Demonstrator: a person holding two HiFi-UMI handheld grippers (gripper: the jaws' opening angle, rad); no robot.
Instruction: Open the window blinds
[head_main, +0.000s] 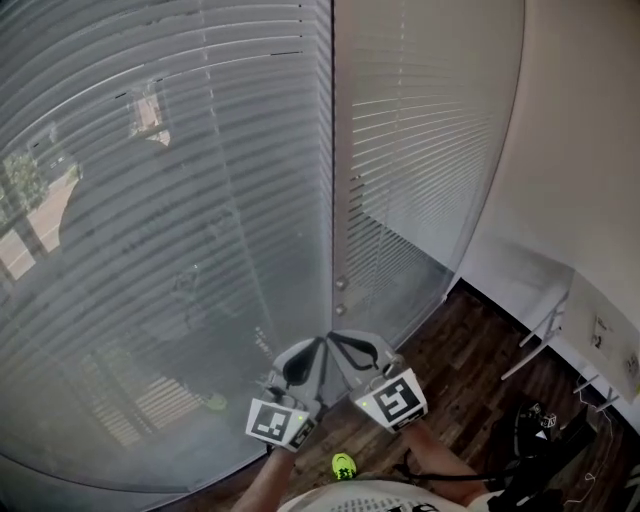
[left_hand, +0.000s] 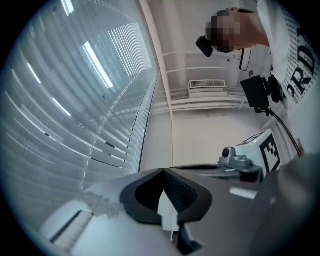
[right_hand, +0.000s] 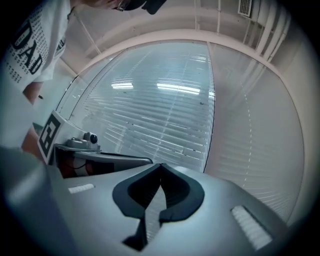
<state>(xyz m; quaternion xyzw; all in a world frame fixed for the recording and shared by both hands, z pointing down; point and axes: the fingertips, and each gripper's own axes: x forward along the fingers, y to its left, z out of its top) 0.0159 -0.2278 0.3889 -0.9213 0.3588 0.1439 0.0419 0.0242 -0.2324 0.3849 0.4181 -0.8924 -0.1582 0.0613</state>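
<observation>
Two horizontal slat blinds cover the windows in front of me: a wide one (head_main: 150, 250) at left and a narrower one (head_main: 420, 150) at right, split by a pale upright frame (head_main: 333, 150). Their slats lie nearly flat shut, and outdoor shapes show only dimly through the left blind. Low in the head view, my left gripper (head_main: 322, 341) and right gripper (head_main: 333, 339) are held side by side, tips almost touching, short of the frame's lower part. Both stand shut with nothing between the jaws. In the gripper views the left gripper (left_hand: 163, 170) faces the blinds (left_hand: 75, 100) and the right gripper (right_hand: 161, 164) faces the blinds (right_hand: 165, 110).
Dark wooden floor (head_main: 470, 360) runs below the blinds to a white wall (head_main: 580, 150) at right. A white metal frame (head_main: 545, 330) leans by that wall. Black gear with cables (head_main: 540, 430) lies at lower right. A green object (head_main: 343, 465) sits near my feet.
</observation>
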